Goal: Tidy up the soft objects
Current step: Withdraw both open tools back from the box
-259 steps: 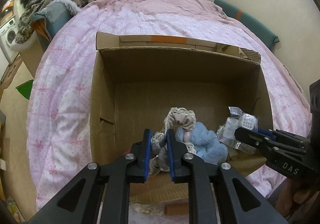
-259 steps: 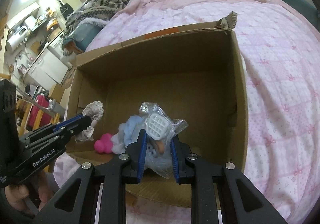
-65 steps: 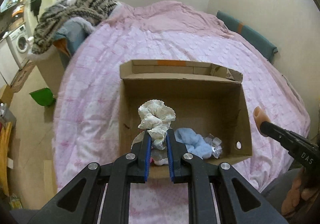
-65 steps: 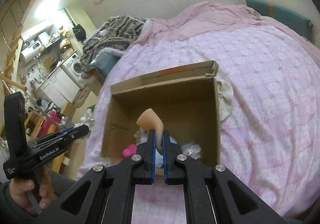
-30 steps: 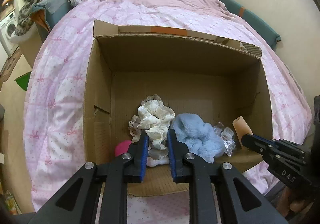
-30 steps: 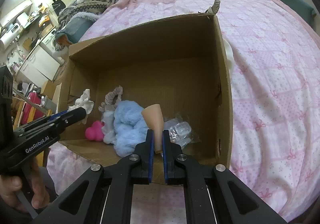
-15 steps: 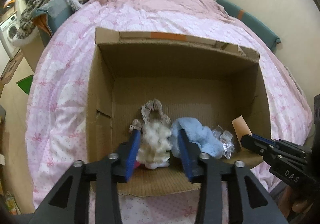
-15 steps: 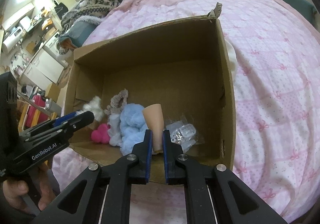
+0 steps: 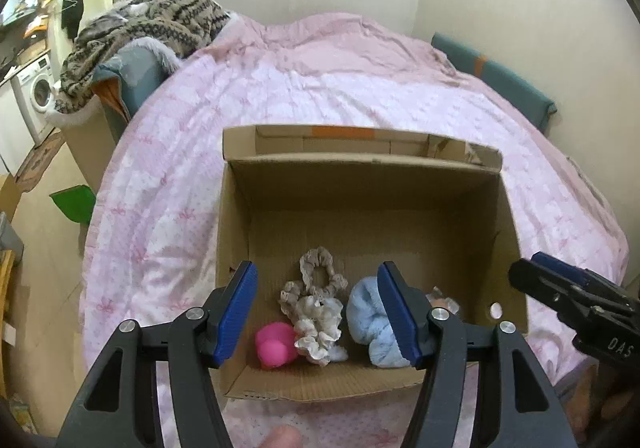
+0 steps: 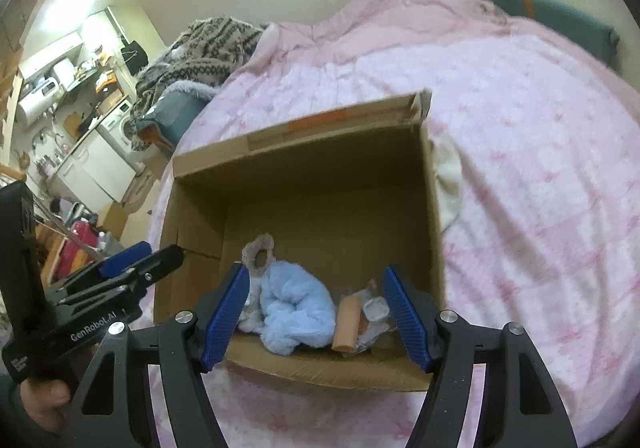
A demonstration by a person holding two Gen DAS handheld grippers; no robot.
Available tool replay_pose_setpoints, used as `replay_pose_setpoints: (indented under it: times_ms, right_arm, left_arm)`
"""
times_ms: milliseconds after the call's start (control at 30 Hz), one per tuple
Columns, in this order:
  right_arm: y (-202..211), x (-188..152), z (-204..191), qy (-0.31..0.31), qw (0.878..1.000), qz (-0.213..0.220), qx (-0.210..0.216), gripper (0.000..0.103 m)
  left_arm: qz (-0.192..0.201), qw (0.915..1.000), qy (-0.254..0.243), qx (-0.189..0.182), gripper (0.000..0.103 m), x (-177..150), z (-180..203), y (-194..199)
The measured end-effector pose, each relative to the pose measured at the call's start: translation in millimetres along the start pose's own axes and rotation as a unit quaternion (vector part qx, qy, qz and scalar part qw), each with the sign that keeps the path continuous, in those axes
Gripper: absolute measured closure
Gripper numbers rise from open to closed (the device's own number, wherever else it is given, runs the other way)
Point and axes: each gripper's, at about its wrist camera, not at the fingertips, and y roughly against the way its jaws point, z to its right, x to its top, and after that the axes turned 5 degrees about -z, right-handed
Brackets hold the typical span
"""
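An open cardboard box (image 9: 240,248) (image 10: 434,232) stands on the pink bed. At its near end lie a pink ball (image 9: 274,344), a white frilly scrunchie (image 9: 318,328), a beige scrunchie (image 9: 318,276) (image 10: 260,248), a blue fluffy cloth (image 9: 366,318) (image 10: 296,312), a peach sponge (image 10: 346,324) and a clear plastic packet (image 10: 374,308). My left gripper (image 9: 320,312) is open and empty above the box's near left. My right gripper (image 10: 316,312) is open and empty above the near right; it also shows in the left wrist view (image 9: 520,274).
A pink quilt (image 9: 360,96) covers the bed. A patterned knit blanket (image 9: 160,20) lies on a blue chair at the far left. A white cloth (image 10: 450,184) lies beside the box's right wall. A washing machine (image 9: 38,92) and kitchen clutter stand at left.
Both grippers opened and pulled back up from the box. The white scrunchie dropped next to the pink ball; the peach sponge dropped beside the blue cloth.
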Motion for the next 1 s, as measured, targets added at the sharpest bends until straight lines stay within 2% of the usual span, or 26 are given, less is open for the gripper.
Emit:
replay_pose_setpoints:
  times_ms: [67, 133, 167, 267, 467, 767, 1000]
  right_arm:
    - [12.8, 0.5, -3.7, 0.008, 1.0, 0.021, -0.011, 0.02]
    - [23.4, 0.7, -7.3, 0.011, 0.999, 0.031, -0.016, 0.012]
    - [28.4, 0.6, -8.8, 0.012, 0.999, 0.034, -0.016, 0.007]
    - [39.5, -1.5, -14.5, 0.017, 0.999, 0.036, -0.014, 0.001]
    - [61.4, -13.1, -25.4, 0.023, 0.998, 0.05, -0.024, 0.0]
    - [86.5, -38.2, -39.9, 0.052, 0.996, 0.064, -0.037, 0.0]
    - [84.6, -59.2, -41.0, 0.055, 0.995, 0.06, -0.05, 0.0]
  left_arm:
    - [0.01, 0.9999, 0.002, 0.001, 0.025, -0.2, -1.4, 11.1]
    - [0.019, 0.9997, -0.001, 0.014, 0.024, -1.2, -2.8, 23.1]
    - [0.023, 0.9996, -0.002, 0.013, 0.021, -1.3, -4.4, 30.2]
    - [0.04, 0.999, -0.005, 0.021, 0.01, -2.1, -6.1, 50.2]
    - [0.044, 0.9987, 0.016, 0.018, 0.002, -12.5, -16.1, 80.6]
    - [0.046, 0.9982, 0.025, 0.028, 0.001, -47.8, -21.4, 110.6]
    - [0.039, 0.9987, 0.016, 0.027, 0.001, -79.6, -17.2, 116.5]
